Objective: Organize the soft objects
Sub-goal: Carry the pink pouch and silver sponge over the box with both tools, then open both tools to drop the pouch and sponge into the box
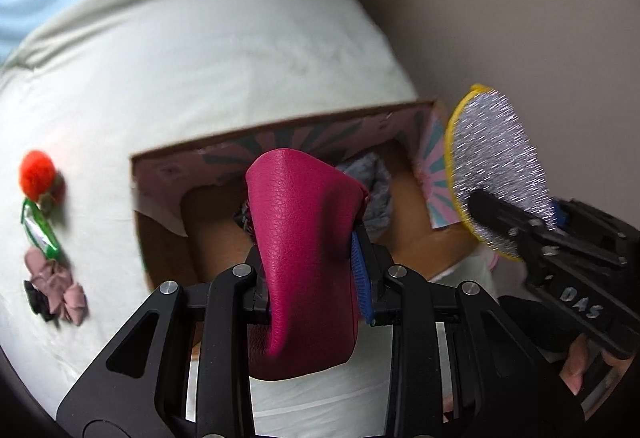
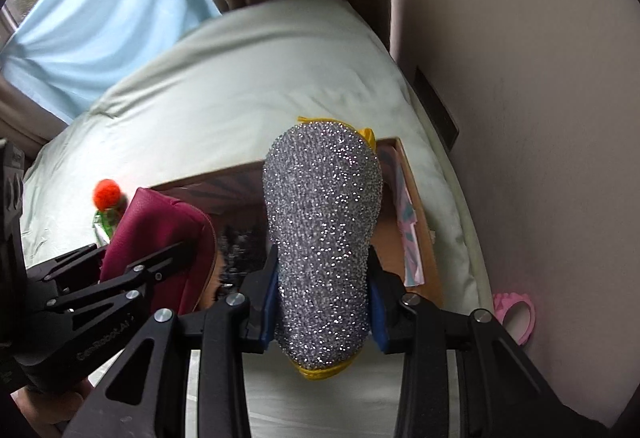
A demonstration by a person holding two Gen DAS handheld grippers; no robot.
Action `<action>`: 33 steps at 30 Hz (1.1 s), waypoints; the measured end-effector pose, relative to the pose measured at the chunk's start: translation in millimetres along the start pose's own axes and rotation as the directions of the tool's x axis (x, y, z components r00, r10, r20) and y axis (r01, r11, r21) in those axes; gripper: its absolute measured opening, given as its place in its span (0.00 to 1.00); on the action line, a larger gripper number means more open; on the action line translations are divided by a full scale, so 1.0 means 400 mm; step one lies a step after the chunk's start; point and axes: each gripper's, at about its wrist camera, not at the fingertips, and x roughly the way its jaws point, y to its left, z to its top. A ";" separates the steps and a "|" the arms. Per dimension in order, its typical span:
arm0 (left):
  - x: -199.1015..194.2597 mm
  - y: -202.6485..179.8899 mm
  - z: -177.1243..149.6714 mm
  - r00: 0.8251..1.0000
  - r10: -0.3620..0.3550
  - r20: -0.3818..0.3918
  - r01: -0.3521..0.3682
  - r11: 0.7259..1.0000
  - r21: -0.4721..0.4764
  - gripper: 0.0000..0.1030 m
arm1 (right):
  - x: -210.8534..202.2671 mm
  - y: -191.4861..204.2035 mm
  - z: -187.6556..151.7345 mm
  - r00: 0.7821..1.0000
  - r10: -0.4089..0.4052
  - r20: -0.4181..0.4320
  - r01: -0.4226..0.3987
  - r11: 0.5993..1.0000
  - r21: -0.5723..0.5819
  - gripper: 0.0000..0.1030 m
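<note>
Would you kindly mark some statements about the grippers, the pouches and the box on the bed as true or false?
1. The left gripper is clamped on a magenta leather pouch. True.
2. The right gripper is open and holds nothing. False: it grips a silver glitter pouch with yellow trim.
3. The open cardboard box sits on the pale bedsheet. True.
4. The orange pom-pom lies inside the box. False: it lies on the sheet, left of the box.

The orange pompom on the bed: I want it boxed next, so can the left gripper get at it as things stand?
Probably not yet. The left gripper has its jaws shut on the magenta pouch, held over the cardboard box. The orange pompom lies uncovered on the bed, so the way looks free once the pouch is dropped.
</note>
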 end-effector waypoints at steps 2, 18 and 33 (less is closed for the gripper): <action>0.053 0.005 0.007 0.998 0.016 -0.053 -0.017 1.000 -0.014 0.26 | 0.032 -0.015 0.011 1.000 0.000 -0.029 0.001 1.000 0.011 0.33; 0.163 -0.020 -0.008 0.975 0.128 -0.179 -0.112 0.989 0.097 1.00 | 0.191 -0.086 0.071 0.978 0.123 -0.171 -0.105 0.988 0.113 0.97; 0.080 -0.012 -0.006 0.985 0.093 -0.146 -0.086 0.995 0.052 1.00 | 0.152 -0.059 0.052 0.983 0.111 -0.148 -0.103 0.993 0.062 0.99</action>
